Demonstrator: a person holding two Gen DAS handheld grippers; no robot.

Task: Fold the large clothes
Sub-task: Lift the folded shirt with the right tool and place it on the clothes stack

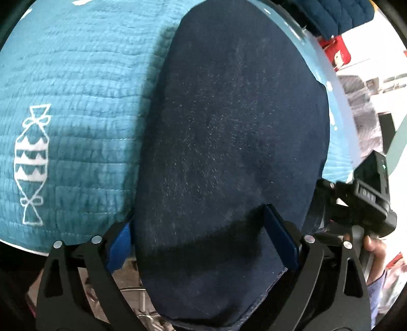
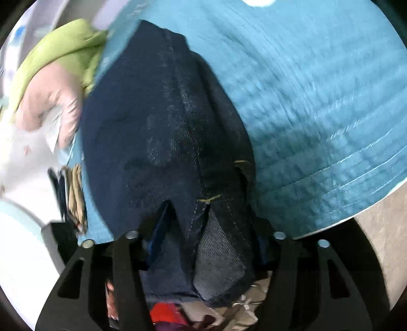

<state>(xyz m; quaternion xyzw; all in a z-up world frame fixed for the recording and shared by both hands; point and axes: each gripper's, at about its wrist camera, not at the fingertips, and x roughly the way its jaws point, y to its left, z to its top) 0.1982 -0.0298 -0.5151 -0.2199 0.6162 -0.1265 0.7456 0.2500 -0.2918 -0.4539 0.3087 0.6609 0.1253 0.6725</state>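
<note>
Dark navy denim jeans (image 1: 229, 142) lie on a teal quilted bedspread (image 1: 76, 89) and hang over its near edge. My left gripper (image 1: 201, 244) has its blue-padded fingers (image 1: 282, 239) closed around the lower end of the denim. In the right wrist view the same jeans (image 2: 157, 127) show a seam and yellow stitching. My right gripper (image 2: 203, 229) is shut on a bunched fold of the denim near the stitched part. The right gripper's body shows at the right edge of the left wrist view (image 1: 368, 196).
The bedspread carries a white fish print (image 1: 31, 165). A green and pink cloth pile (image 2: 56, 76) lies left of the jeans. Folded clothes (image 2: 71, 193) are stacked by the bed edge. Dark quilted fabric (image 1: 330, 12) and a red item (image 1: 335, 53) lie beyond the bed.
</note>
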